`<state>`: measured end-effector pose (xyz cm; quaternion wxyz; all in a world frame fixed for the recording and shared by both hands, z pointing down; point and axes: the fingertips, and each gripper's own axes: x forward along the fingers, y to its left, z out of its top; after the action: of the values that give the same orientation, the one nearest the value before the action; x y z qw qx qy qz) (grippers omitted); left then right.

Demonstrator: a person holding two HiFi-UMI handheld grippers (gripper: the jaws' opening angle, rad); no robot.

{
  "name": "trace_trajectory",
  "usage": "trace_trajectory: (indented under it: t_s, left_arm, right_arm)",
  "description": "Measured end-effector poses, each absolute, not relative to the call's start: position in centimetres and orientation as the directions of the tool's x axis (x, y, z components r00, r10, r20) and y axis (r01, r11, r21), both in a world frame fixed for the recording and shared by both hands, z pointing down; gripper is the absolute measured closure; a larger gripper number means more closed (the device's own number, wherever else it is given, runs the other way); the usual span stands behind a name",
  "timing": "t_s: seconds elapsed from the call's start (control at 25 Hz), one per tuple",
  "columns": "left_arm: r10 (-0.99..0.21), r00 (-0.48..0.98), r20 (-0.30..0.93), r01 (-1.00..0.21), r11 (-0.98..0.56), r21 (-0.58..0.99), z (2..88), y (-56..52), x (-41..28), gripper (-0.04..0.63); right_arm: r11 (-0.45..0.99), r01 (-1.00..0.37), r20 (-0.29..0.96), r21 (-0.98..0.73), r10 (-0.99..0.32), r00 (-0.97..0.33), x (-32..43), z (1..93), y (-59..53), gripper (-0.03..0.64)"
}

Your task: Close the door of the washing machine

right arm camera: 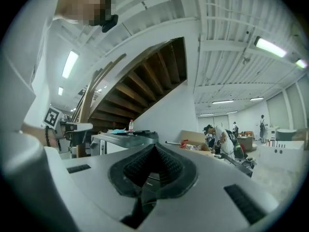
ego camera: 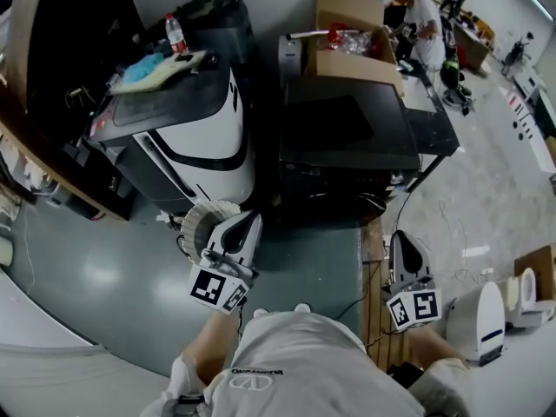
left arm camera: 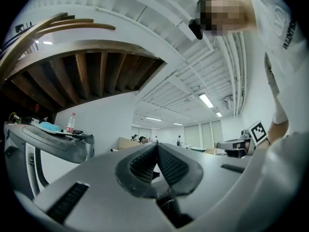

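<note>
Left gripper (ego camera: 246, 224) and right gripper (ego camera: 402, 240) sit close to the person's torso. The jaws of both are pressed together with nothing between them, as both gripper views confirm.

Bare floor (ego camera: 113, 276) lies ahead on the left. Wooden slats (ego camera: 375, 294) and a loose cable (ego camera: 352, 307) lie ahead on the right.

A white ribbed ring (ego camera: 201, 220) stands just beyond the left gripper.

The black cabinet at centre is judged to be the washing machine (ego camera: 347, 137). Its front faces the person, and the steep angle hides whether the door is ajar or latched.

Recommended: push with closed jaws on the door's free edge, square to the front, until it latches.

The approach lane is narrow. A white appliance (ego camera: 200, 137) stands just beside the machine on the left, and a cardboard box (ego camera: 347, 16) stands behind it.
</note>
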<state>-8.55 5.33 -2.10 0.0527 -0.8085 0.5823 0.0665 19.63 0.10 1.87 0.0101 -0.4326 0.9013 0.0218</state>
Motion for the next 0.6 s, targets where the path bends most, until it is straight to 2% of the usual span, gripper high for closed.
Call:
trace_trajectory:
  t_s: [0.6]
  left_arm:
    - [-0.930, 0.329, -0.167, -0.943, -0.331, -0.012, -2.1, 6.1, -7.2, 0.594]
  right_arm:
    - [0.594, -0.805, -0.041, 0.005, -0.804, -0.593, 22.0, 3.0, 1.6, 0.607]
